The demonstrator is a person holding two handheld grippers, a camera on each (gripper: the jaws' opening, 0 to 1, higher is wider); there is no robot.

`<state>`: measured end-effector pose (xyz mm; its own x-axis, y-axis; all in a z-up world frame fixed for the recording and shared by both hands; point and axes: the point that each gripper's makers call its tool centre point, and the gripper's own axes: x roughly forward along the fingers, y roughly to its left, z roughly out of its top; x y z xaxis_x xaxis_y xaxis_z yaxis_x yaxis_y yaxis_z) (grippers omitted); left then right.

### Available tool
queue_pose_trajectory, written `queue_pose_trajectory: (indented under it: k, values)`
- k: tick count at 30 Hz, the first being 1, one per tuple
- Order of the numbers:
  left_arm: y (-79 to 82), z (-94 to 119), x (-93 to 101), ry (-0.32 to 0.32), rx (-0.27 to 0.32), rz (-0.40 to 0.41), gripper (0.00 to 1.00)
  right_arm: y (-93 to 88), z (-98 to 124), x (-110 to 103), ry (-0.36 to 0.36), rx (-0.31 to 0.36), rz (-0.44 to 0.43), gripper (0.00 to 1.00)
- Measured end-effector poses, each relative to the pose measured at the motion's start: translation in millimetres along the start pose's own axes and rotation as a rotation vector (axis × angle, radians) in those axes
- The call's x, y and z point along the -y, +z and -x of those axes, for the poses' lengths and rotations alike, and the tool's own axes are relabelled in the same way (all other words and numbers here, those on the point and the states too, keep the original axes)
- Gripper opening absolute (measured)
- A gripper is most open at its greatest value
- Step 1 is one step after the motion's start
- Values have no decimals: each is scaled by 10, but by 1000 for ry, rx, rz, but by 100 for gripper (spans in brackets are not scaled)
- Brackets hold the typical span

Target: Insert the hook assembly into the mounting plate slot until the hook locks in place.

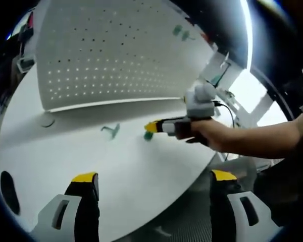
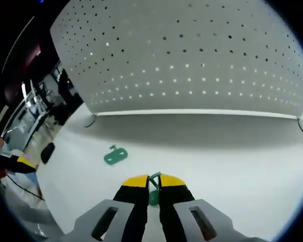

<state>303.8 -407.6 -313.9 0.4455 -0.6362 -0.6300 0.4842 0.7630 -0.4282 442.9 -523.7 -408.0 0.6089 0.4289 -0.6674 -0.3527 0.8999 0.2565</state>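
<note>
R grip (image 2: pixel 154 182): I've jaws pinching green hook (image 2: pixel 154 189), near pegboard (image 2: pixel 192 55).
L grip (image 1: pixel 154 177): jaws spread, nothing held.
Plate (image 2: pixel 115 156): on table (image 2: pixel 232 161), left of hook.

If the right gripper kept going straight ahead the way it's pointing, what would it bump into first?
Probably the white pegboard standing at the back of the table. The right gripper, shut on a green hook, has bare tabletop ahead; the other green piece lies off to its left. Depth is hard to judge.
</note>
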Motion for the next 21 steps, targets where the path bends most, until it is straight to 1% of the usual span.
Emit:
queue_pose_trajectory:
  k: [6,10,12,16,19,21]
  values:
    - [6,-12,16,-4,2,0,92,16,-24,-29,-6,-7,27,4]
    - [9,-20,32,-8,2,-2,92,27,-33,-93,1,-9,79,3]
    - [14,-24,39,-10,3,-3,92,39,-33,-116,3,-6,103,2]
    - [28,-22,49,-13,7,-4,92,65,-12,-152,19,-1,116,0]
    - [35,-22,49,-14,10,-3,92,89,19,-176,30,13,174,0]
    - [48,-22,54,-15,16,0,92,103,46,-181,36,21,174,0]
